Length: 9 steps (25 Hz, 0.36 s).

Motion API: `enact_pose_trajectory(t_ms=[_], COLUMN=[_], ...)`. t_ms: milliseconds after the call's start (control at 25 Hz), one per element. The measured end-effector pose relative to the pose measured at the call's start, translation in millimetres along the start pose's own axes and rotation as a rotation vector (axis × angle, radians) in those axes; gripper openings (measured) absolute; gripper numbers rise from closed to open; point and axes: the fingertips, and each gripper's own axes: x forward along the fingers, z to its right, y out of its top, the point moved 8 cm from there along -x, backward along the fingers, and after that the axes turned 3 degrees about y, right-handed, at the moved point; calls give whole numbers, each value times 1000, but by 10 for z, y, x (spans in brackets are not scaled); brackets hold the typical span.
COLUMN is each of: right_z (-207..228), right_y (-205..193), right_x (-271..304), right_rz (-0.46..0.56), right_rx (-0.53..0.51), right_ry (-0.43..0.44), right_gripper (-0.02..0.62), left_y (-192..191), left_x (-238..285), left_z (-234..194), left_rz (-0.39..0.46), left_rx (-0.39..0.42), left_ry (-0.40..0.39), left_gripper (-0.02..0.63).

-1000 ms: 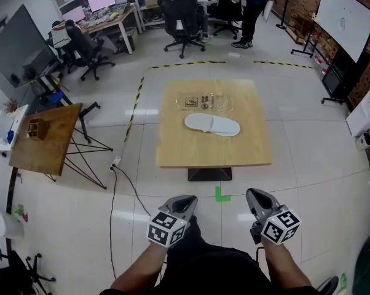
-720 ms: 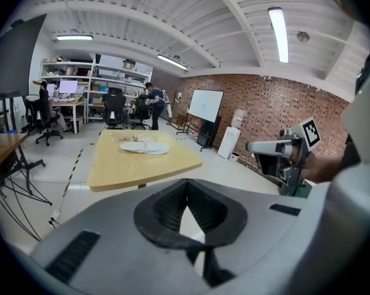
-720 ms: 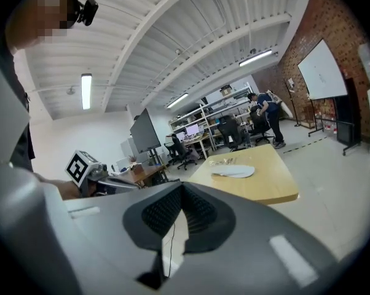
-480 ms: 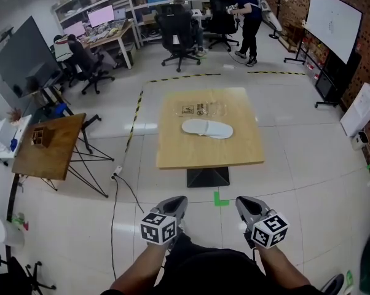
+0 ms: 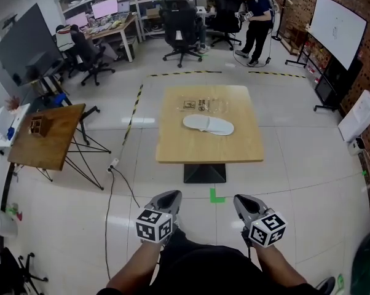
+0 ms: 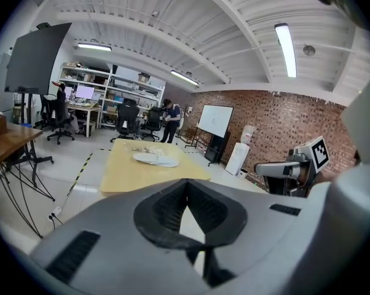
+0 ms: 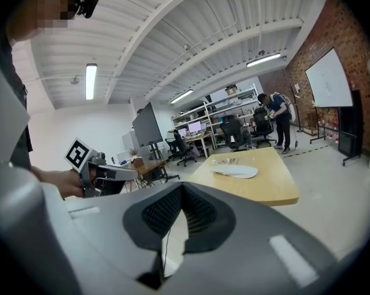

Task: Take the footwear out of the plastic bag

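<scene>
left gripper (image 5: 167, 196) and right gripper (image 5: 243, 203) are closed and empty, well short of the table (image 5: 173, 147). the white slipper (image 5: 208, 125) lies there just beside the clear plastic bag (image 5: 203, 104); pinching film with slipper could drag both.

The floor (image 5: 308, 165) is looked down on steeply from head height, the left gripper (image 5: 168, 195) and right gripper (image 5: 241, 199) being seen low in front. From each gripper's camera the view is taken nearly level along its closed jaws. The wooden table (image 5: 173, 146) (well ahead of both grippers) is shared by all three views.
</scene>
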Motion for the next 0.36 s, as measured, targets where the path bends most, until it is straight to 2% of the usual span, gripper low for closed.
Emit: enact_pose_trajectory(t_ms=[360], right_z=[74], right_y=[-7], right_x=[24], right_rz=[12], right_rx=[13], right_ry=[-10], right_gripper=[0], left_y=[16], left_x=[-14], left_z=[11], left_rz=[7], left_rx=[31], left_ry=[-3], left_gripper=[8])
